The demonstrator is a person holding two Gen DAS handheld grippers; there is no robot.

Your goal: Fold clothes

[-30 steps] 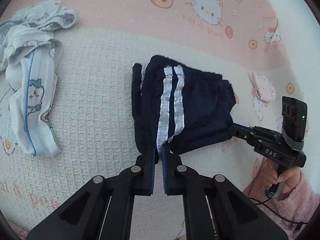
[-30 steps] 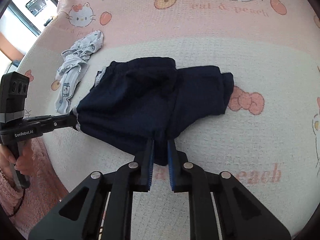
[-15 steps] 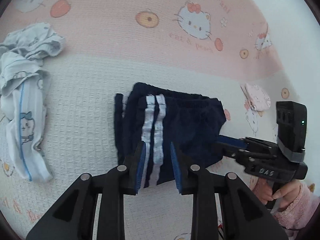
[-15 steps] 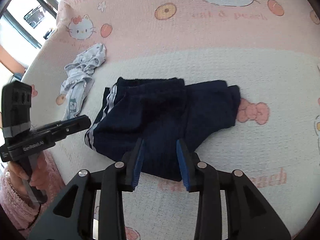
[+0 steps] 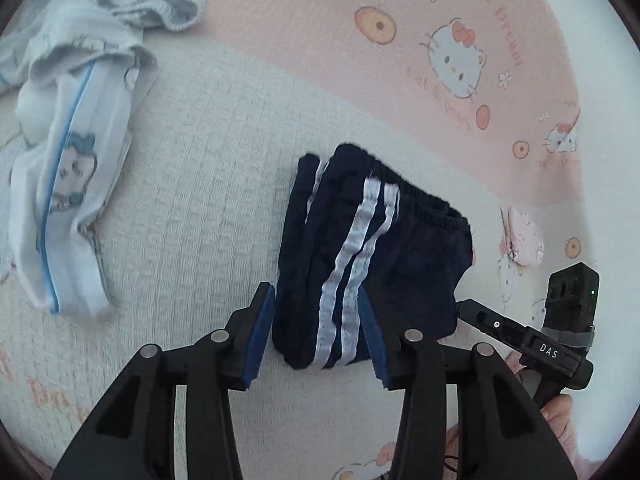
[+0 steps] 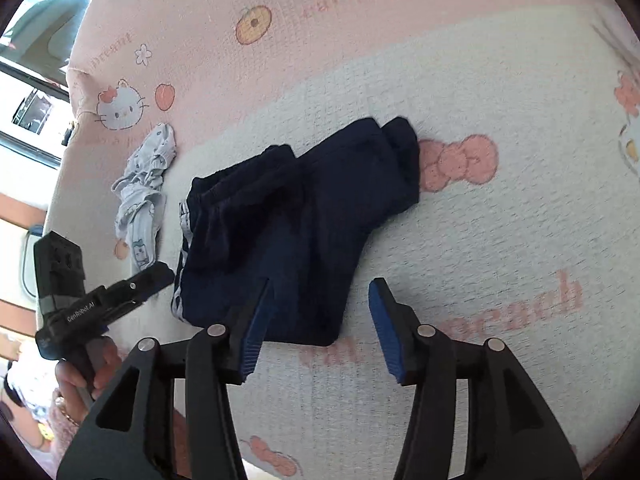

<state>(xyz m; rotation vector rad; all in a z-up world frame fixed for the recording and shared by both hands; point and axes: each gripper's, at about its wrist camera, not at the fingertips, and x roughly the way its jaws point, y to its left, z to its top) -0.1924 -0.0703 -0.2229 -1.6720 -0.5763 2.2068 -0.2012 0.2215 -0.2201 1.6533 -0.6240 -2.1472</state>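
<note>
Folded navy shorts (image 5: 372,264) with two white side stripes lie flat on the blanket, also seen in the right wrist view as the navy shorts (image 6: 296,220). My left gripper (image 5: 318,336) hovers at their near striped end, its jaws opening, pads clear of the cloth on both sides. My right gripper (image 6: 320,320) stands over the near corner at the other end, jaws opening too, nothing pressed between them. Each gripper shows in the other's view: the right gripper (image 5: 466,308) at the right, the left gripper (image 6: 160,274) at the left, each held by a hand.
A crumpled pale blue garment (image 5: 72,152) with a cartoon print lies at the far left, the same pale garment (image 6: 144,188) beyond the shorts. The pink and white cartoon blanket (image 6: 500,240) covers the whole surface. A window (image 6: 32,60) shows past its left edge.
Both grippers were shut on the shorts' near edge a second ago. They have let go and spread their jaws, and the shorts now lie free on the blanket.
</note>
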